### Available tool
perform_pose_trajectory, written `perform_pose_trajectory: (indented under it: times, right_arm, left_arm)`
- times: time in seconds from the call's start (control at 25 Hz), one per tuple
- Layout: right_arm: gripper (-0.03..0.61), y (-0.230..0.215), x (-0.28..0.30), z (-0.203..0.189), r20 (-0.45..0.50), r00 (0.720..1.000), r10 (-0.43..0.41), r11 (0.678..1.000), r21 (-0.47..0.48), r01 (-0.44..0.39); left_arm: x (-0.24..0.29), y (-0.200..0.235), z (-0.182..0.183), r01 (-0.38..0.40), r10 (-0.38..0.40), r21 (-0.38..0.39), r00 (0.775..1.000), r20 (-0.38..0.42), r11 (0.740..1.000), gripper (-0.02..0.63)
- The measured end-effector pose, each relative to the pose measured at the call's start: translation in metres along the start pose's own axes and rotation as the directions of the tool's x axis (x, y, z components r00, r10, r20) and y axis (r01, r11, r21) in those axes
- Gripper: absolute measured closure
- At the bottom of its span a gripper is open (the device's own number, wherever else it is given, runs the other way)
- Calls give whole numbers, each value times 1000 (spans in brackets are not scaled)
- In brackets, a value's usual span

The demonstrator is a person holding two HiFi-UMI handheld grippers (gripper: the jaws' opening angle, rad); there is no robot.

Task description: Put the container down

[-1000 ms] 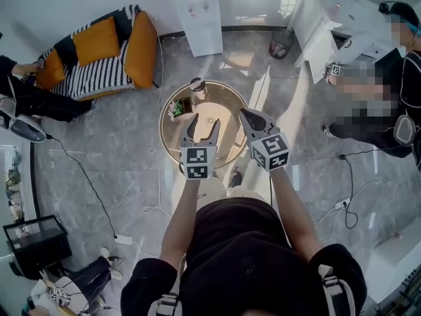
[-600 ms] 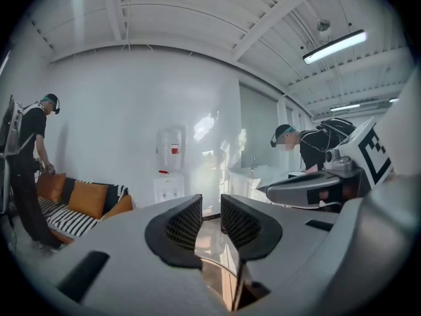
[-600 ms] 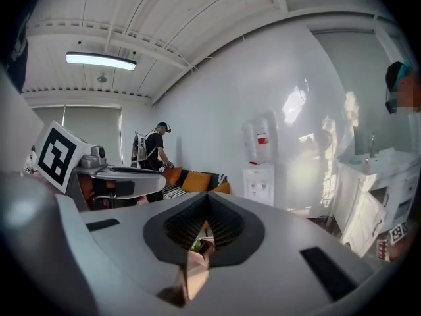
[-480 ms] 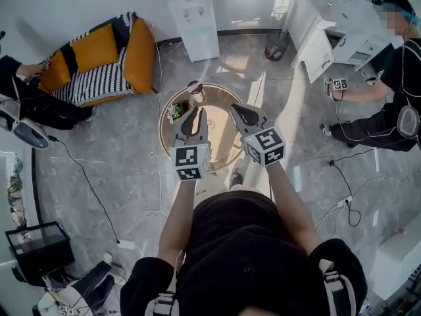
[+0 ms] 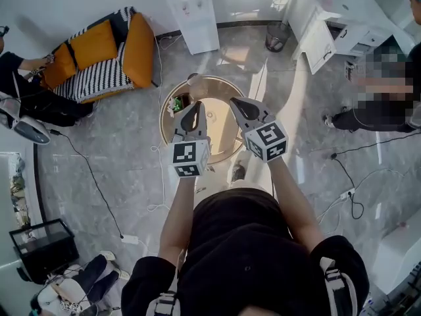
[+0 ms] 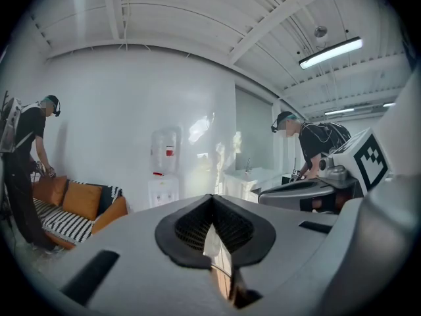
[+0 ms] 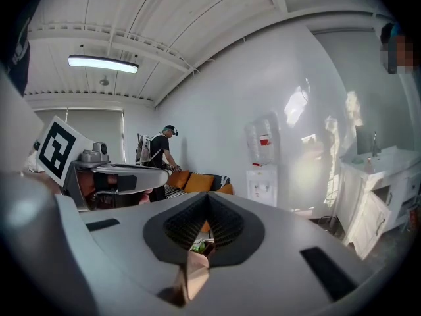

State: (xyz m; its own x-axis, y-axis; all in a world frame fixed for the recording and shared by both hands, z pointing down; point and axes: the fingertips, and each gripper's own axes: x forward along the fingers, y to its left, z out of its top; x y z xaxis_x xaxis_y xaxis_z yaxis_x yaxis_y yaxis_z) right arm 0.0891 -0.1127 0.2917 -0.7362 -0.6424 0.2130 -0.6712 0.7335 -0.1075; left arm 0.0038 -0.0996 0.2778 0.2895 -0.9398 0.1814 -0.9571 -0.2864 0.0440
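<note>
A round tan table stood on a grey marble floor, directly ahead of the person. The container sat at the table's twelve o'clock rim, with a green item at ten o'clock. In the room, a striped sofa lay at ten o'clock and a water dispenser at twelve. The left gripper and right gripper hovered above the table, jaws together and empty. Only the gripper views showed the ceiling's tube light; only the head view showed the container.
</note>
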Motion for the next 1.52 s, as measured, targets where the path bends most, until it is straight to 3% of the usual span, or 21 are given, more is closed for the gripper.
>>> perform_pose_trajectory:
  times: [0.52,0.64,1.08,1.24,1.52]
  right_arm:
    - [575,21,-16,-16,-6,997,-83,995,49,83]
    - [575,40,-24,-15,5,993,-119,991,61,118]
    - [575,145,-57,-1,40,973,-227,973,41,226]
    - [575,164,-66,0,44,957,-288,958,23,287]
    - [575,186,-79,11,71,945,-321,947,20,320]
  left_arm:
    - [-44,16,-25,48,-46,25,997,-62,999,595]
    - [-65,25,-33,72,-69,40,994,-83,997,595]
    - [-159,60,-27,163,-164,-12,982,-92,987,595]
    - [-170,71,-34,214,-210,35,974,-90,976,595]
    - [-187,70,-11,235,-235,0,970,-66,972,595]
